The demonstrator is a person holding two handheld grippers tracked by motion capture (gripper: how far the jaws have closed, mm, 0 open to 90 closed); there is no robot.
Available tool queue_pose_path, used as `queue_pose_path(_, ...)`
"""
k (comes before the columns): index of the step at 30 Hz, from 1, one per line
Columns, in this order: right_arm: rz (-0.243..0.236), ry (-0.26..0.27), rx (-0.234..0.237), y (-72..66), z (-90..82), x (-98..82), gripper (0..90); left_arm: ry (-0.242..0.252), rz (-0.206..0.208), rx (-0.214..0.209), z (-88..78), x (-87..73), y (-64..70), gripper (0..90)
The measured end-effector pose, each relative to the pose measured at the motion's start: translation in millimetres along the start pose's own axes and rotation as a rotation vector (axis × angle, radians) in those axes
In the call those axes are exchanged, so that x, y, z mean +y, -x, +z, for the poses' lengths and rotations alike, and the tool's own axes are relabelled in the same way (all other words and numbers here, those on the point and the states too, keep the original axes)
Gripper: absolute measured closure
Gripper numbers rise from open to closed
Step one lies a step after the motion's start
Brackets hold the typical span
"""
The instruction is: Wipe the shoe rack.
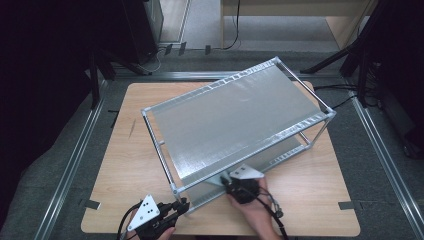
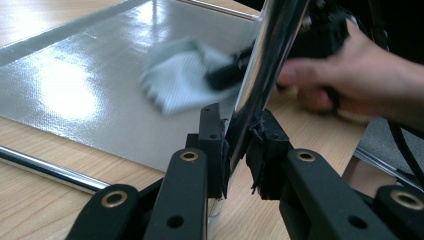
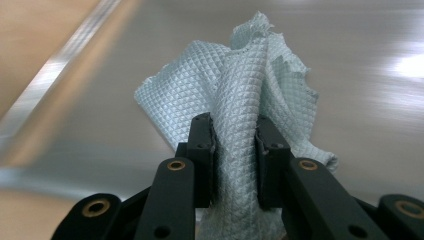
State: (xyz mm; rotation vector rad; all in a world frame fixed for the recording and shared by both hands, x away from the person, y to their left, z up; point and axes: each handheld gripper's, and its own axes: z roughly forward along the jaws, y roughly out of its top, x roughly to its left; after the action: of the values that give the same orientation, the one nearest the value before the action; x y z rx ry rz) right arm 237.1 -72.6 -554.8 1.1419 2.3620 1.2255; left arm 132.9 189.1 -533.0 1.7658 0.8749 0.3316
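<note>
A chrome rack (image 1: 240, 80) with two silvery shelves stands askew on the wooden table (image 1: 125, 165). My left gripper (image 1: 182, 206) is shut on the rack's near corner post (image 2: 260, 75), whose tube sits squeezed between the pads of the left gripper (image 2: 239, 135). My right gripper (image 3: 235, 145) is shut on a pale blue waffle-weave cloth (image 3: 240, 85), which bunches up above its jaws over the lower shelf (image 3: 350, 60). From the high view the right gripper (image 1: 227, 182) reaches in under the upper shelf. The left gripper view shows that cloth (image 2: 175, 80) blurred on the lower shelf (image 2: 75, 85).
The person's right hand (image 2: 350, 75) is just behind the post. A chrome bottom rail (image 2: 45, 167) runs along the table beside the lower shelf. Aluminium rails (image 1: 75, 155) border the table on both sides. Bare wood lies left and right of the rack.
</note>
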Motion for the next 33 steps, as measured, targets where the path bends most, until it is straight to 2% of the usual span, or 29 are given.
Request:
queue_pose_path(3, -0.084, -0.011, 0.095, -31.1, 5.9, -0.7, 73.7, -0.001, 0.000, -0.001, 0.0, 0.1, -0.2, 78.3)
queue_pose_path(4, -0.119, -0.006, 0.095, -37.7, 6.8, -1.4, 74.1, -0.001, 0.001, -0.002, -0.1, 0.1, -0.3, 78.3)
queue_pose_path(6, -0.148, -0.007, 0.083, -39.3, 7.0, -1.3, 75.6, -0.002, 0.001, -0.002, -0.1, 0.2, -0.3, 78.3)
queue_pose_path(7, -0.130, -0.007, 0.088, -34.4, 6.4, -0.6, 75.8, -0.002, 0.001, -0.002, -0.1, 0.2, -0.3, 78.3)
queue_pose_path(9, -0.087, -0.010, 0.068, -18.0, 3.6, 0.9, 75.8, -0.003, 0.001, -0.002, -0.2, 0.2, -0.3, 78.3)
queue_pose_path(11, -0.072, -0.006, -0.003, 5.3, -0.7, 2.8, 75.6, -0.003, 0.001, -0.003, -0.2, 0.2, -0.5, 78.3)
queue_pose_path(14, 0.036, -0.001, -0.097, 50.8, -13.4, 3.2, 75.6, -0.002, 0.002, -0.005, -0.1, 0.1, -0.7, 78.3)
queue_pose_path(18, 0.153, 0.032, -0.252, 109.5, -36.4, -2.9, 75.7, -0.002, 0.004, -0.005, -0.1, 0.1, -0.9, 78.3)
queue_pose_path(20, 0.209, 0.053, -0.308, 134.0, -48.8, -6.9, 75.8, -0.003, 0.005, -0.004, 0.0, 0.0, -0.8, 78.4)
queue_pose_path(23, 0.281, 0.085, -0.406, 163.6, -69.1, -13.0, 75.6, -0.003, 0.006, -0.004, 0.0, 0.0, -0.9, 78.3)
queue_pose_path(25, 0.331, 0.092, -0.480, 179.7, -81.3, -18.1, 74.9, -0.002, 0.006, -0.005, 0.1, -0.1, -0.9, 78.4)
queue_pose_path(27, 0.350, 0.072, -0.562, 192.2, -91.1, -23.3, 74.2, -0.001, 0.006, -0.003, 0.1, -0.1, -1.0, 78.4)
queue_pose_path(28, 0.369, 0.065, -0.588, 197.2, -94.9, -25.7, 74.2, -0.002, 0.005, -0.004, 0.1, -0.1, -1.2, 78.4)
queue_pose_path(30, 0.409, 0.057, -0.612, 202.6, -99.4, -30.0, 74.5, -0.002, 0.003, -0.004, 0.2, -0.1, -1.7, 78.4)
queue_pose_path(33, 0.428, 0.053, -0.581, 196.9, -93.6, -31.6, 75.0, -0.002, 0.001, -0.003, 0.3, 0.0, -1.7, 78.3)
